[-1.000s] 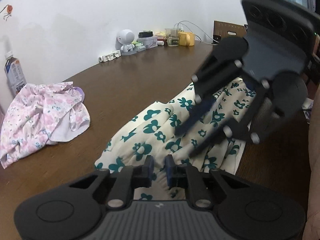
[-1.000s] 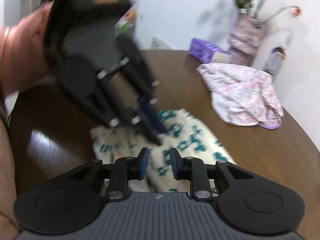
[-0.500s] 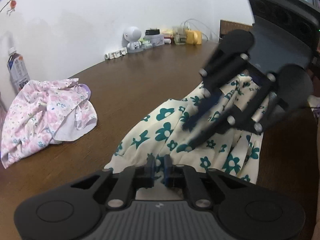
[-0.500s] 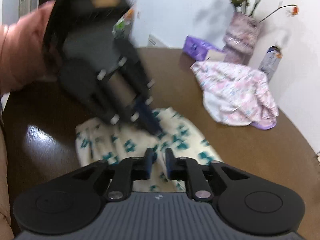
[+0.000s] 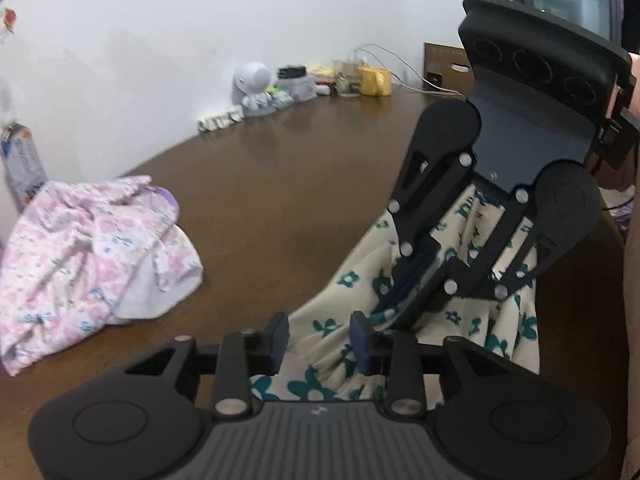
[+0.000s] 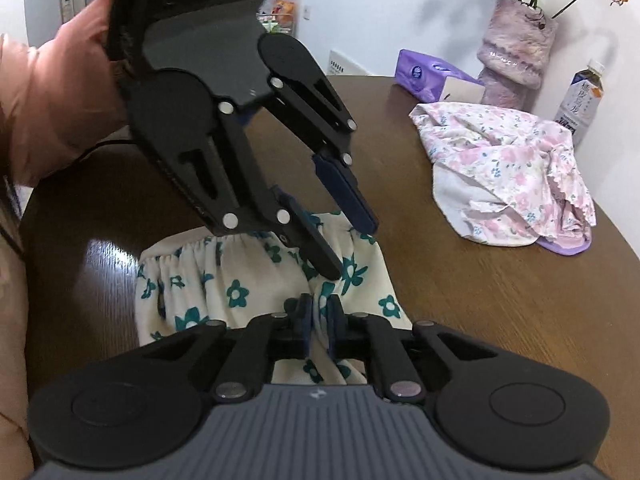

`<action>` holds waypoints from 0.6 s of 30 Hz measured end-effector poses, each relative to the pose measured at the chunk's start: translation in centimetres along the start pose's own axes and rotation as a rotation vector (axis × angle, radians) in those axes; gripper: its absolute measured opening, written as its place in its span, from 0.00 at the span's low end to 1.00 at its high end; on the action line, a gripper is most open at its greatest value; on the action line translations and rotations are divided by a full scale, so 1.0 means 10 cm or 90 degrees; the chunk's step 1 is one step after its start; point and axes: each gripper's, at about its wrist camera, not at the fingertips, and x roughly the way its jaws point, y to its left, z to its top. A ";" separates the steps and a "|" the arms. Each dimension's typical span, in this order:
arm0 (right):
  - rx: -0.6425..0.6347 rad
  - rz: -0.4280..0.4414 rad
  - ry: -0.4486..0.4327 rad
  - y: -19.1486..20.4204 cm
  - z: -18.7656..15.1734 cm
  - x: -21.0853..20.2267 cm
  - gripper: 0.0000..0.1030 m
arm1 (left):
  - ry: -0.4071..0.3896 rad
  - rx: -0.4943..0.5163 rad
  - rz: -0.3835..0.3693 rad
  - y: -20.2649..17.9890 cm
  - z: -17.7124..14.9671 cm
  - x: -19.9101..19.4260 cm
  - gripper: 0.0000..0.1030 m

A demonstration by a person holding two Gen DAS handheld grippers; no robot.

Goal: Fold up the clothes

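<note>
Cream garment (image 6: 240,280) with green flowers: lying bunched on the brown table (image 5: 280,200), close to the edge nearest the person.

Likely faults from here:
- Slipping out of the right-hand pinch if only a thin ridge of cloth is caught. Probable result: fold dropping back in a heap.
- Catching one layer only where two are meant to travel together. Probable result: skewed, uneven fold.
- Dragging the whole piece across the smooth wood, or over the near edge, with nothing pinning the other side.
- Snagging of the gathered band on a fingertip during any lift.

Appearance: thin, soft, limp fabric. Gathered elastic band along one side, puckered into small pleats. Not flat; creased into ridges running away from the band, with one ridge raised in the middle. Exact type of garment not clear.

Right gripper (image 6: 319,314): jaws just closed, now pressed together on the raised ridge of cloth.

Left gripper (image 5: 318,332): jaws just opened, now spread apart, pads clear of the fabric, with cloth showing in the gap. Poised low over the banded side, just beside the right gripper. Nothing held.

Pink garment (image 5: 88,248): crumpled in a heap, well apart, toward the wall side of the table. Not in the way.
</note>
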 end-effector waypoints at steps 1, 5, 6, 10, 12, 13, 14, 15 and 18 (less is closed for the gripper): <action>0.002 0.001 0.000 -0.01 0.00 0.00 0.08 | 0.003 -0.002 -0.002 0.00 -0.03 0.01 0.19; 0.025 -0.014 -0.021 -0.10 0.00 -0.10 0.35 | 0.016 -0.009 -0.007 0.01 -0.13 0.04 0.13; 0.030 -0.021 -0.022 -0.12 0.00 -0.10 0.36 | 0.015 -0.010 -0.007 0.02 -0.14 0.04 0.13; 0.062 0.012 -0.005 -0.18 -0.07 -0.01 0.20 | 0.004 -0.017 0.008 0.03 -0.13 0.01 0.14; 0.078 0.032 -0.015 -0.18 -0.12 0.01 0.15 | -0.016 -0.023 0.018 0.02 -0.11 -0.04 0.14; 0.085 0.035 -0.019 -0.19 -0.14 0.01 0.15 | -0.023 -0.027 0.019 0.02 -0.10 -0.06 0.14; 0.091 0.038 -0.024 -0.20 -0.15 0.01 0.15 | -0.023 -0.033 0.015 0.02 -0.10 -0.06 0.14; 0.098 0.041 -0.027 -0.21 -0.16 0.01 0.15 | -0.014 -0.036 0.014 0.02 -0.11 -0.04 0.15; 0.109 0.031 -0.043 -0.22 -0.15 -0.09 0.16 | -0.001 -0.049 0.018 0.00 -0.18 0.05 0.12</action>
